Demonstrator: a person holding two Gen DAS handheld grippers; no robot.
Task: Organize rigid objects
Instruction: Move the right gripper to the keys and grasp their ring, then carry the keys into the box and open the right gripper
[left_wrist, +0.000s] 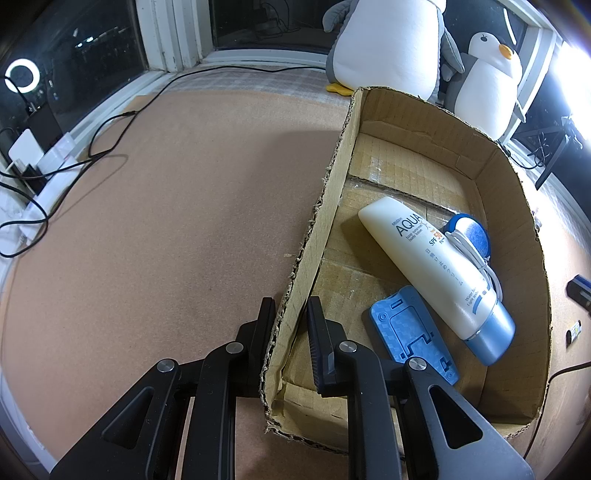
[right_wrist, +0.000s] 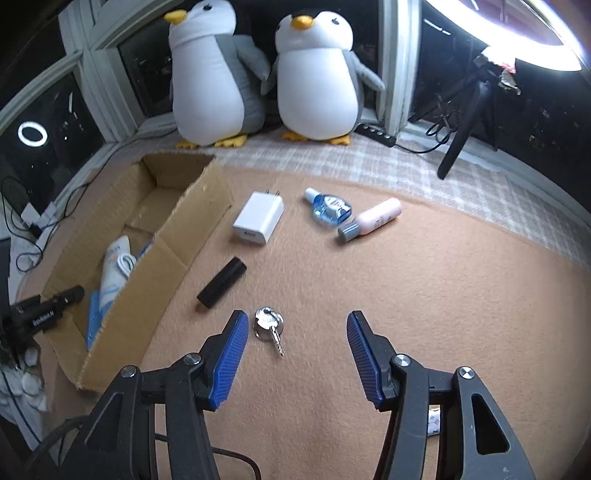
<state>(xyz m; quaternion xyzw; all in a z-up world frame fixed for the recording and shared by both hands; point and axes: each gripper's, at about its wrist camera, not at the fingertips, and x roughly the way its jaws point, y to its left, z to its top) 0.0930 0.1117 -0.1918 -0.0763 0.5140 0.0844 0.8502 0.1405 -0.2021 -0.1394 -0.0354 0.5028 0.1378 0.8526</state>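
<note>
My left gripper (left_wrist: 290, 314) is shut on the left wall of the cardboard box (left_wrist: 325, 221), one finger outside and one inside. In the box lie a white sunscreen tube (left_wrist: 432, 266), a blue round item with a white cable (left_wrist: 467, 232) and a blue phone stand (left_wrist: 412, 328). My right gripper (right_wrist: 293, 325) stands open just above the mat, blue pads apart. A small silver padlock with a key (right_wrist: 269, 325) lies between the pads, close to the left pad and not touched. Farther off lie a black bar (right_wrist: 221, 282), a white charger (right_wrist: 258, 218), a blue bottle (right_wrist: 328, 208) and a pink bottle (right_wrist: 373, 221).
Two plush penguins (right_wrist: 258, 77) stand at the back by the window. The box (right_wrist: 173, 236) sits left of the loose items, with my left gripper (right_wrist: 44, 314) at its far wall. Cables run along the left edge (left_wrist: 92, 147). A tripod leg (right_wrist: 461, 136) and power strip (right_wrist: 376, 133) stand at the back right.
</note>
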